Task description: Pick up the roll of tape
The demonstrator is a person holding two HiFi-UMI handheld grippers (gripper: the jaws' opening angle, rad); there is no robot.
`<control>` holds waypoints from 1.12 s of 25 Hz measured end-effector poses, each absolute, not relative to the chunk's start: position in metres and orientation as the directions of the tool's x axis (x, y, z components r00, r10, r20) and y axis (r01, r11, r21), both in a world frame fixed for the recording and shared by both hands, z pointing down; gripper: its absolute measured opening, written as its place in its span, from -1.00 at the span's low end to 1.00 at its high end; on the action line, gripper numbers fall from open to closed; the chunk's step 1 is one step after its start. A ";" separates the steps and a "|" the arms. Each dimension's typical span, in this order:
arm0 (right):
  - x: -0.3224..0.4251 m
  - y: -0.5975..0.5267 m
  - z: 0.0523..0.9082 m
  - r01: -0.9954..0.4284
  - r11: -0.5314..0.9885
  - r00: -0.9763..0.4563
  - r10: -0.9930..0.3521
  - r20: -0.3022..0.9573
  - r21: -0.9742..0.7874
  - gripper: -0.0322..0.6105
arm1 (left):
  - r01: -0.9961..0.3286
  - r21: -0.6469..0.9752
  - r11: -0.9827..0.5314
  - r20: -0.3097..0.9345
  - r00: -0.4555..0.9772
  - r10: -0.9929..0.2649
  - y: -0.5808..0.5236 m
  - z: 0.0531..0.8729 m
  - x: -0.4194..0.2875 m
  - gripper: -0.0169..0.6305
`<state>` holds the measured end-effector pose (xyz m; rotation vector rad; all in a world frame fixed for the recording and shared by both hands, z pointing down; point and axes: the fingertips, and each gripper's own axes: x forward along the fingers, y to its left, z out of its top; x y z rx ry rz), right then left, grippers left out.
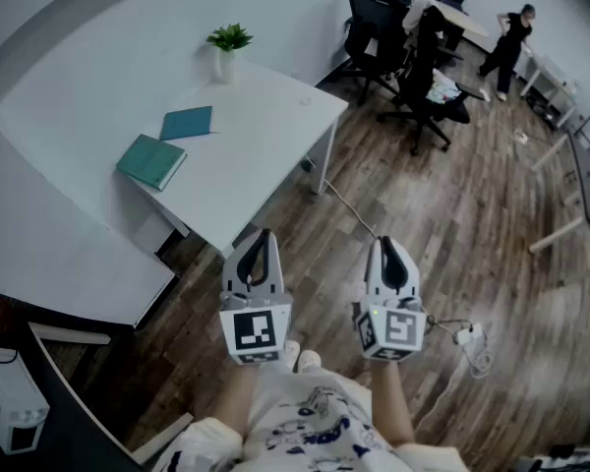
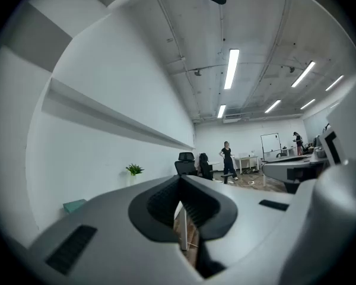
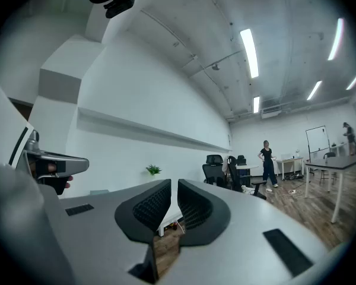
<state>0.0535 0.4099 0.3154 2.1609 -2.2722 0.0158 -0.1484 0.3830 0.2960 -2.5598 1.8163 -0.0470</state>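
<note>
Table (image 1: 265,136) at 11 o'clock; plant (image 1: 228,39) on far corner, book (image 1: 187,123) & 2nd book (image 1: 151,160) nr left edge. Chairs (image 1: 379,28) at 1 o'clock, person (image 1: 506,42) beyond. Pwr strip (image 1: 469,334) on floor, 3 o'clock.

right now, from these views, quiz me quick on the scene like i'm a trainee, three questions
1. How many books lie on the white table?
2. True or false: a roll of tape sits on the table between the books.
3. What stands near the table's far edge? A) a potted plant B) a desk lamp C) a mug

Key: 1) two, both teal. 2) false, no tape shows in any view. 3) A.
</note>
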 end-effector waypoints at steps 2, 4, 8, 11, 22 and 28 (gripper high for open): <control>0.052 0.407 0.314 -0.999 0.053 -0.053 -0.999 0.013 0.001 -0.79 | -0.943 -0.034 -0.331 0.028 0.330 -0.944 0.380 0.297 -0.150 -0.95; 0.051 0.404 0.312 -0.998 0.058 -0.058 -0.998 0.011 0.008 -0.79 | -0.942 -0.043 -0.333 0.030 0.332 -0.943 0.378 0.298 -0.151 -0.95; 0.051 0.398 0.318 -0.998 0.063 -0.062 -0.998 0.016 0.018 -0.79 | -0.944 -0.017 -0.331 0.031 0.330 -0.943 0.371 0.298 -0.151 -0.95; 0.048 0.390 0.320 -0.998 0.063 -0.063 -0.998 0.015 0.014 -0.79 | -0.941 -0.032 -0.337 0.034 0.336 -0.941 0.361 0.301 -0.154 -0.95; 0.044 0.366 0.330 -0.999 0.044 -0.045 -0.999 0.017 -0.013 -0.79 | -0.936 -0.011 -0.353 0.044 0.352 -0.935 0.333 0.312 -0.159 -0.95; 0.038 0.342 0.337 -0.998 0.056 -0.057 -0.997 0.042 -0.025 -0.79 | -0.940 -0.005 -0.342 0.070 0.340 -0.938 0.310 0.319 -0.165 -0.95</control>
